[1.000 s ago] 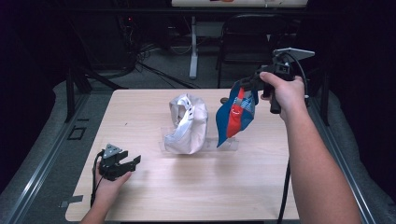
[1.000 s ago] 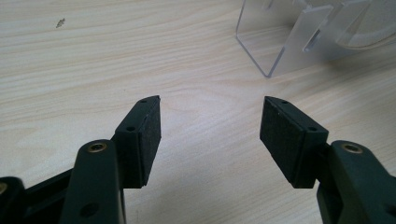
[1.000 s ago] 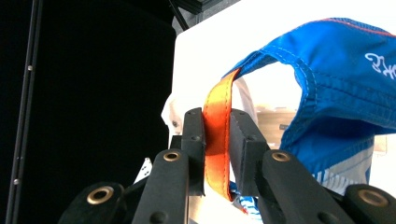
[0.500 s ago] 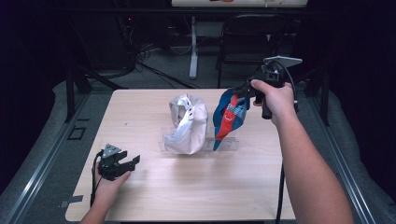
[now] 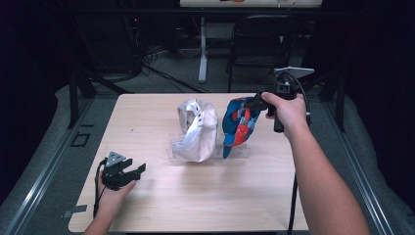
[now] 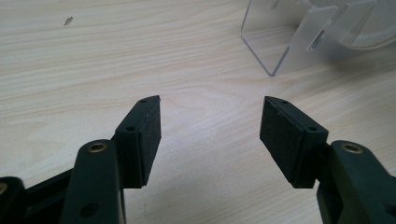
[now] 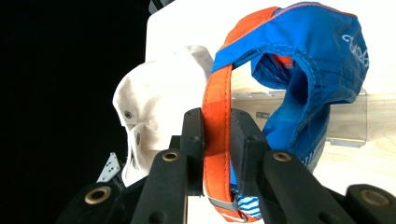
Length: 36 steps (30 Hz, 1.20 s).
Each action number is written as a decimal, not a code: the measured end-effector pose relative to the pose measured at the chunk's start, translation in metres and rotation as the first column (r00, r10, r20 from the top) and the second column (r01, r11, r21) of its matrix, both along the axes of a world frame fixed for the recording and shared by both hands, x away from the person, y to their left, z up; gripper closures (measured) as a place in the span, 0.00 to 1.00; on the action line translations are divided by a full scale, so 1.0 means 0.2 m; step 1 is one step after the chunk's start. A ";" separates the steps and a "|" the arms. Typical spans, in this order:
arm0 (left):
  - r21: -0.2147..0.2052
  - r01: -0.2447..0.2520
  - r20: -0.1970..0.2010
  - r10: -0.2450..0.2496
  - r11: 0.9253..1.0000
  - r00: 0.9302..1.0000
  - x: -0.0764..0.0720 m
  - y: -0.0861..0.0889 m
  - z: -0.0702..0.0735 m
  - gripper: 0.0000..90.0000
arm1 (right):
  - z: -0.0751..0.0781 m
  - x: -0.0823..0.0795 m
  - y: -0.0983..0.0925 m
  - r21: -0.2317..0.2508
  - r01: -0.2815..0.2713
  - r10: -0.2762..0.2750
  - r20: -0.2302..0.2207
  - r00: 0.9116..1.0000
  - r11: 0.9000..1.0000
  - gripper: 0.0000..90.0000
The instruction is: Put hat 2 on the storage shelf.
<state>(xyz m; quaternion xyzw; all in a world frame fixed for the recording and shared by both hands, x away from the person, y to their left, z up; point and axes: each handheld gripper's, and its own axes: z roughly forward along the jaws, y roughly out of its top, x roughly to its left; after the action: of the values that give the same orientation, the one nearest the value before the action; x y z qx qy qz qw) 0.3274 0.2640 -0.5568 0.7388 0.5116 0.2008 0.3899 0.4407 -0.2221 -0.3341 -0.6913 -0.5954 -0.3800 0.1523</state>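
Observation:
A blue cap (image 5: 239, 125) with an orange band hangs from my right gripper (image 5: 255, 104), just right of a white cap (image 5: 195, 129) at the table's middle. In the right gripper view the jaws of that gripper (image 7: 217, 119) are shut on the orange band, and the blue cap (image 7: 308, 60) hangs in front of a clear stand (image 7: 348, 121). The white cap (image 7: 159, 93) sits to its left. My left gripper (image 5: 133, 171) rests on the table near the front left with its jaws open. Nothing lies between the jaws of the left gripper (image 6: 210, 123).
A clear acrylic stand (image 5: 241, 152) sits on the wooden table (image 5: 195, 205) under the blue cap, and a corner of such a stand (image 6: 280, 51) shows ahead of my left gripper. A dark chair and cables stand beyond the far edge.
My right hand has come down and to the left, which brings the blue cap lower and closer to the white cap and the clear stand. The left hand has kept still.

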 end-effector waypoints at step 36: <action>-0.006 0.000 -0.002 0.000 1.000 1.000 0.01 0.00 0.00 0.43 | 0.01 -0.14 -0.07 -0.130 0.007 0.007 0.103 0.995 0.991 0.64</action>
<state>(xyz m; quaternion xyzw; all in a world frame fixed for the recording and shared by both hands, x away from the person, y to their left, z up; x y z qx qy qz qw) 0.3284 0.2633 -0.5568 0.7379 0.5125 0.1984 0.3918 0.4124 -0.2358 -0.3321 -0.6790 -0.6262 -0.3756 0.0757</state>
